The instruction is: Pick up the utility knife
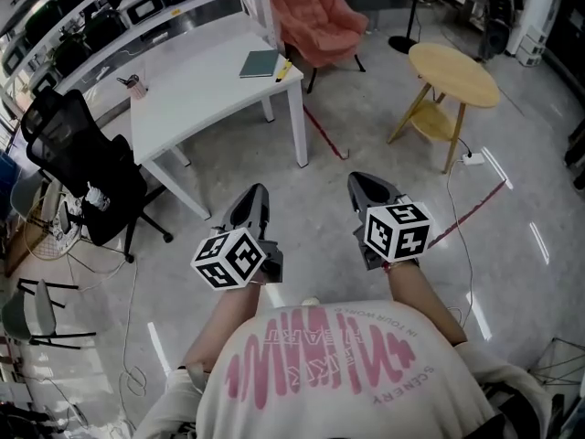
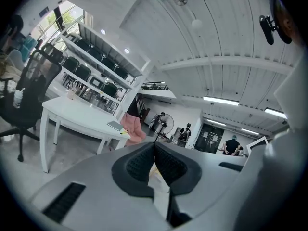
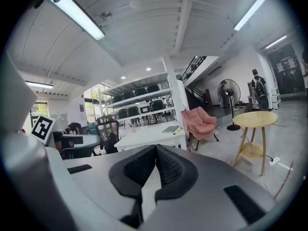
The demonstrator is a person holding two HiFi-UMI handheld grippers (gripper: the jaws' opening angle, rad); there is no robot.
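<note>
Over on the white table [image 1: 196, 94], the yellow utility knife [image 1: 283, 68] sits at the corner by the pink armchair [image 1: 315, 16], just beside a teal notebook [image 1: 260, 63]. Both grippers hang over bare floor, well apart from it: left gripper [image 1: 258, 193] and right gripper [image 1: 364, 181] each have their jaws pressed together, nothing between them

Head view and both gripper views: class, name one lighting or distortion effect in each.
Head view: light streaks glare off the glossy grey floor. Left gripper view: fisheye curves the white ceiling beam. Right gripper view: the long ceiling tube light blooms white.
</note>
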